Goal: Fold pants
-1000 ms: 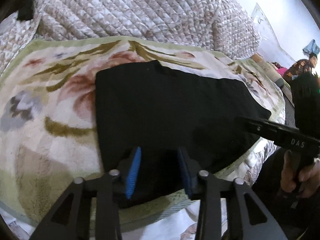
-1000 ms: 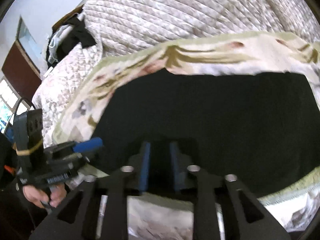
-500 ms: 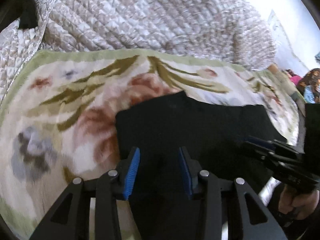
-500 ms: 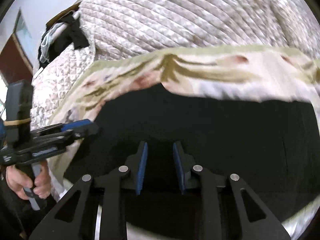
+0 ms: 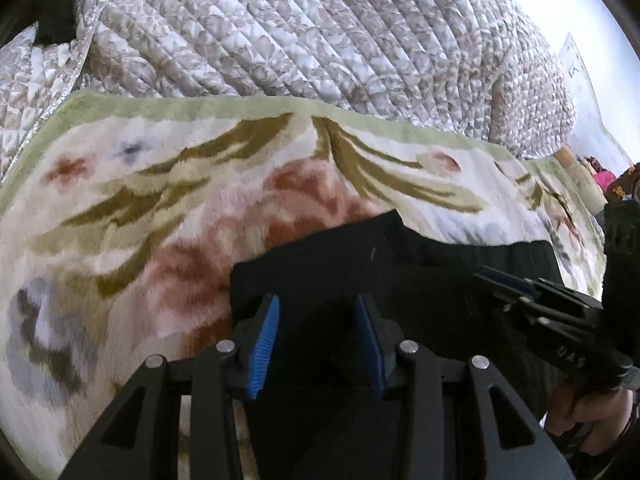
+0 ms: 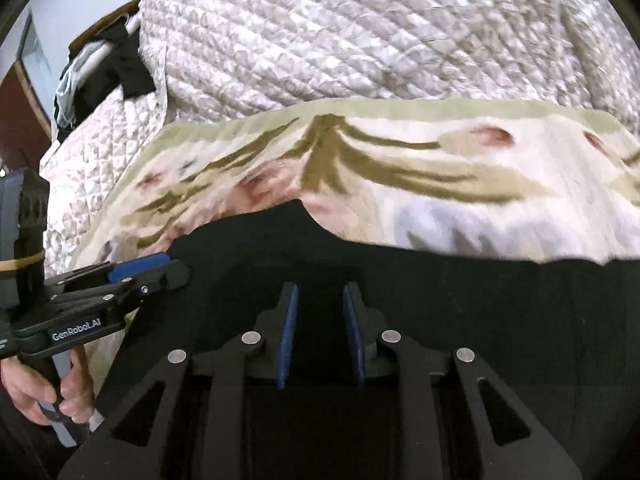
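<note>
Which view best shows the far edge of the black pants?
The right wrist view: the black pants show their far edge right across the floral blanket. The left wrist view shows only the left corner.

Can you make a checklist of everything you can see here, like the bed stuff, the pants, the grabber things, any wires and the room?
Surface: a flowered blanket with a green border, spread over a quilt.
Job's things: black pants lie on the blanket; their far edge has a small peak.
Clutter: dark and pale clothes heaped at the far left in the right view.
Grippers: left gripper and right gripper are both low over the black cloth with a gap between their blue pads; whether cloth is pinched cannot be told.
Cables: nothing seen.
Surroundings: a pale wall; a brown door.
</note>
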A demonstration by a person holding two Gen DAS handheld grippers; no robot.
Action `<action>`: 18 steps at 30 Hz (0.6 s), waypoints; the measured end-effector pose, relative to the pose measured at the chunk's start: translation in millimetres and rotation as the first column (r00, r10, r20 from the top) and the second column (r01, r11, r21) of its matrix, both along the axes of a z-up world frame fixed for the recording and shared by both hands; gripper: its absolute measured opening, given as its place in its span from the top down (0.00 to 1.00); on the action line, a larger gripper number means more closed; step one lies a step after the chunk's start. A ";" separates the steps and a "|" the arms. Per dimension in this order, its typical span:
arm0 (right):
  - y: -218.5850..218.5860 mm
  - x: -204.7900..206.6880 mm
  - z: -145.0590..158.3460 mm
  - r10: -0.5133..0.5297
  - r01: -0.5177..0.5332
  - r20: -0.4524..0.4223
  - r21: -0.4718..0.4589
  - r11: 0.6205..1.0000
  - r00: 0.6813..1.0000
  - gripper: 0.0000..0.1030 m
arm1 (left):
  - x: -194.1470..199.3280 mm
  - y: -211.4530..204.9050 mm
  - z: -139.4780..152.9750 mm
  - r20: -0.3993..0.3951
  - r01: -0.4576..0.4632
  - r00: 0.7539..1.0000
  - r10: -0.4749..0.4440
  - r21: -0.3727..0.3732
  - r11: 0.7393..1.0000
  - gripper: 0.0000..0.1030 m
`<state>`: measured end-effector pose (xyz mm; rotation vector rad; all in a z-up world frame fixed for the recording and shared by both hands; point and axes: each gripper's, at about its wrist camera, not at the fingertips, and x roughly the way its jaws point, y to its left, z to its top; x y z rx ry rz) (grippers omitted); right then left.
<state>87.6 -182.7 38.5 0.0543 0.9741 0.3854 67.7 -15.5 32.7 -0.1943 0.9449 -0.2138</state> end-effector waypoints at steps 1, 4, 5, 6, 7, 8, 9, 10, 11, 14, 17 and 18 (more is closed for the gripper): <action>3.4 5.6 -4.3 0.007 -0.008 -0.016 -0.014 1.000 1.000 0.77 | 2.1 0.2 -2.5 -0.009 0.000 1.000 0.000 0.000 1.000 0.60; 7.2 16.7 -18.1 0.009 -0.011 -0.043 -0.038 0.999 0.999 0.77 | 3.6 -2.6 -8.2 -0.016 0.008 1.000 -0.008 0.013 1.000 0.58; 6.3 17.5 -18.2 0.003 -0.005 -0.039 -0.041 0.999 0.999 0.77 | 3.6 -4.4 -8.4 -0.013 0.014 1.000 -0.014 0.025 1.000 0.58; 5.0 16.9 -17.3 -0.004 0.003 -0.035 -0.046 0.999 0.999 0.77 | 3.5 -5.3 -8.4 -0.011 0.015 1.000 -0.015 0.029 0.999 0.57; 2.5 15.3 -16.0 -0.020 0.018 -0.028 -0.060 0.998 0.999 0.77 | 3.0 -5.4 -8.3 -0.009 0.015 1.000 -0.015 0.026 1.000 0.56; -1.5 13.3 -15.6 -0.030 0.028 -0.029 -0.058 0.998 0.999 0.77 | 2.7 -5.2 -8.3 -0.008 0.016 1.000 -0.016 0.023 1.000 0.56; -6.5 10.4 -14.8 -0.041 0.039 -0.036 -0.038 0.998 0.999 0.77 | 2.1 -4.5 -8.2 -0.007 0.014 1.000 -0.014 0.020 1.000 0.56; -11.0 6.2 -12.5 -0.053 0.052 -0.042 -0.019 0.998 0.998 0.77 | 1.3 -4.0 -7.3 -0.004 0.010 1.000 -0.010 0.016 1.000 0.56; -13.6 -0.6 -8.9 -0.056 0.056 -0.036 -0.005 0.998 0.998 0.77 | -0.3 -3.7 -6.1 0.001 0.009 1.000 -0.009 0.014 1.000 0.56; -12.8 -28.5 3.3 -0.042 0.042 0.003 0.009 0.999 0.999 0.77 | -10.5 -5.6 -1.0 0.016 0.005 1.000 -0.005 0.011 1.000 0.56; -8.6 -63.4 8.7 -0.021 0.021 0.029 0.017 1.000 0.999 0.77 | -34.3 -11.4 6.1 0.056 0.020 0.998 -0.021 0.021 1.000 0.56; -7.9 -75.5 7.8 -0.017 0.016 0.029 0.024 1.000 0.999 0.77 | -44.8 -13.7 7.8 0.070 0.033 0.997 -0.035 0.020 0.999 0.56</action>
